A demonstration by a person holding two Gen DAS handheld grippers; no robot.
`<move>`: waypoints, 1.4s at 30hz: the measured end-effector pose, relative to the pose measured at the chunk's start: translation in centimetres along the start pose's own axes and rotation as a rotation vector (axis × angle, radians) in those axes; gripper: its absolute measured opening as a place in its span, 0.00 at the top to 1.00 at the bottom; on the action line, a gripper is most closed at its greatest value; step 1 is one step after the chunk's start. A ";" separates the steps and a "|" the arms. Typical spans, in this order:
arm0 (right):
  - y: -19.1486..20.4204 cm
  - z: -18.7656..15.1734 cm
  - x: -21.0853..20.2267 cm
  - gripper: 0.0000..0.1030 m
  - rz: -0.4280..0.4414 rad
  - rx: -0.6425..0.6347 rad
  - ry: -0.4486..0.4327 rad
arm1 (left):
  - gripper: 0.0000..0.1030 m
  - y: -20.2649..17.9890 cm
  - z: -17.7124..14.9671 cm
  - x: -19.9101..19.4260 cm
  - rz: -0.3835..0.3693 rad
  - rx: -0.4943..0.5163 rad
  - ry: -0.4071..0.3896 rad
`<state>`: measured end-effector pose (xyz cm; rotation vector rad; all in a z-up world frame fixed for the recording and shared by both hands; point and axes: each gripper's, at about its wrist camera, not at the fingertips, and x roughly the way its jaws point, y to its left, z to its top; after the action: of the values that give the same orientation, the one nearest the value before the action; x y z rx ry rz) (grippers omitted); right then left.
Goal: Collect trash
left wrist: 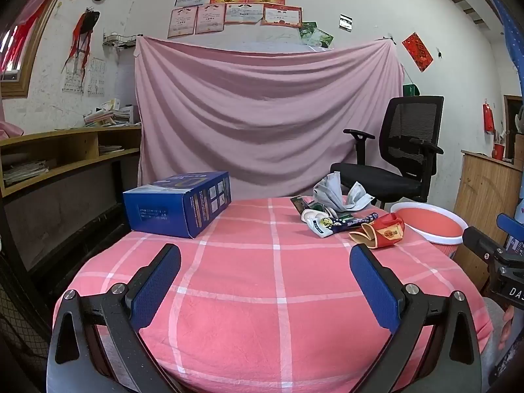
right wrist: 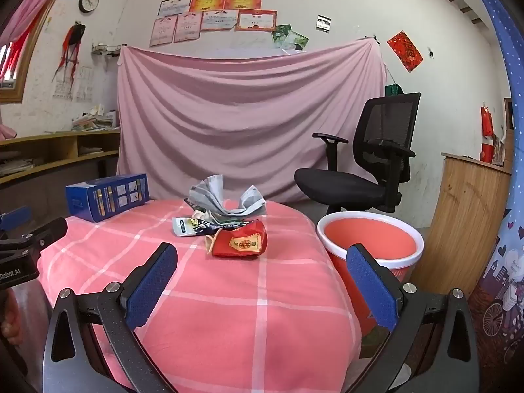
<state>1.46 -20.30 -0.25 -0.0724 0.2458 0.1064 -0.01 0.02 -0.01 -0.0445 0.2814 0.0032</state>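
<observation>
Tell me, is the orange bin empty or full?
Empty, as far as shows. The orange bin has only bare orange inside; the trash pile sits on the table.

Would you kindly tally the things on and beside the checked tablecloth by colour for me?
Blue: 1, the blue box
Red: 2, the crumpled red packet and the red bin beside the table
Grey: 1, the crumpled grey paper
Mixed white and dark: 1 small heap of wrappers; single pieces cannot be told apart
Total: 5

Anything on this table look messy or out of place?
Yes: a crumpled red packet, wrappers and a crushed grey paper lie heaped on the checked cloth, not in the empty red bin beside it.
</observation>
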 end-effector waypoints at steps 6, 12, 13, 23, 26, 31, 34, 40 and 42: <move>0.0 0.0 0.0 0.00 0.000 0.000 -0.001 | 0.02 0.1 0.0 -0.1 -0.003 0.006 0.000; 0.0 0.0 0.0 0.00 -0.001 0.000 -0.001 | 0.02 -0.1 0.0 -0.1 -0.002 0.010 0.002; 0.0 0.0 0.1 0.00 0.000 0.000 0.000 | 0.02 -0.1 -0.1 0.0 -0.002 0.011 0.003; 0.0 0.0 0.1 0.00 0.001 0.001 0.001 | 0.02 -0.1 -0.1 0.0 -0.001 0.012 0.005; 0.0 0.0 0.1 0.00 0.001 0.002 0.001 | 0.02 -0.2 -0.1 0.0 -0.001 0.012 0.005; 0.0 0.0 0.1 0.00 0.001 0.002 0.001 | 0.02 -0.1 0.0 0.0 0.000 0.012 0.006; 0.0 0.0 0.1 0.00 0.001 0.002 0.001 | 0.02 -0.1 0.0 0.0 -0.001 0.012 0.006; 0.0 0.0 0.1 0.00 0.001 0.002 0.002 | 0.02 -0.1 0.0 0.0 0.000 0.012 0.006; 0.0 0.0 0.1 0.00 0.001 0.003 0.002 | 0.02 -0.1 0.0 0.0 -0.001 0.012 0.006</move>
<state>1.58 -20.29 -0.28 -0.0698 0.2475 0.1070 0.01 -0.12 -0.05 -0.0329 0.2878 0.0007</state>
